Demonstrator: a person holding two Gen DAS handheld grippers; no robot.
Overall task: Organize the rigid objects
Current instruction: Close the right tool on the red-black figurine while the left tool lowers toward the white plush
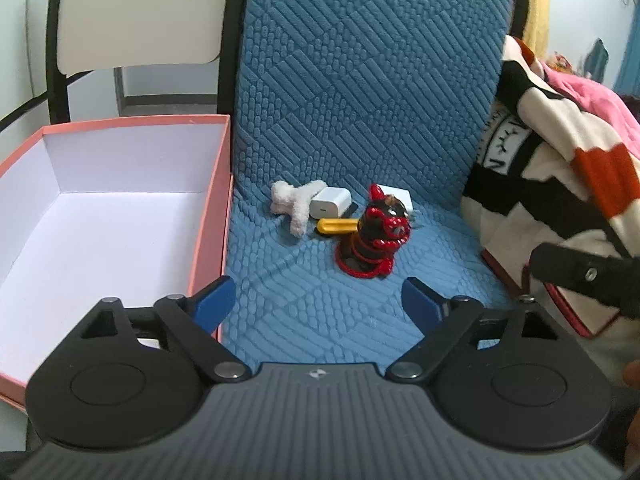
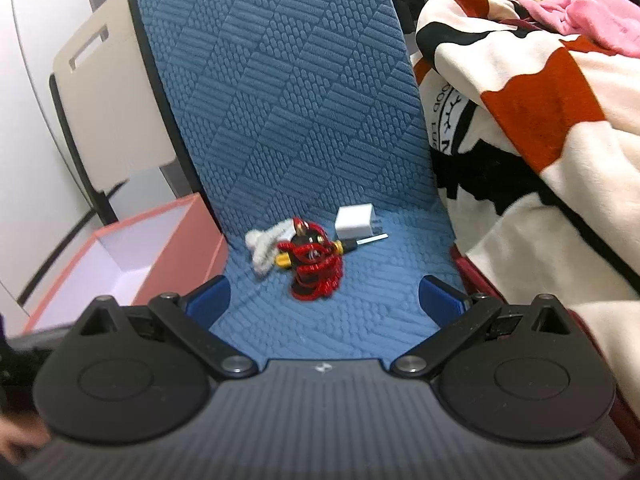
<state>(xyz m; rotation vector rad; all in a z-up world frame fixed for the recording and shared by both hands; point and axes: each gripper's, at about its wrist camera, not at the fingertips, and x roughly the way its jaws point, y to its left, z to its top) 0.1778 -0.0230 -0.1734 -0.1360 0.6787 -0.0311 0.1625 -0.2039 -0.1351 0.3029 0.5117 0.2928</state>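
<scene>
My left gripper (image 1: 318, 300) and right gripper (image 2: 324, 300) both have their fingers apart and empty, and the red and black toy figure (image 1: 370, 236) stands straight ahead on the blue chair seat (image 1: 304, 304), pink box (image 1: 216, 200) to its left.

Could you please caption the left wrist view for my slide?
Open left gripper faces a red-and-black figurine on the blue seat, beside an empty pink box.

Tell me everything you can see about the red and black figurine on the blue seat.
The red and black figurine looks like a small glossy animal, black with red raised trim, pointed ears and a round red-rimmed base. It stands upright on the blue textured seat cover, near the backrest. A yellow-handled tool lies against its left side in the left wrist view. No gripper touches it.
</scene>
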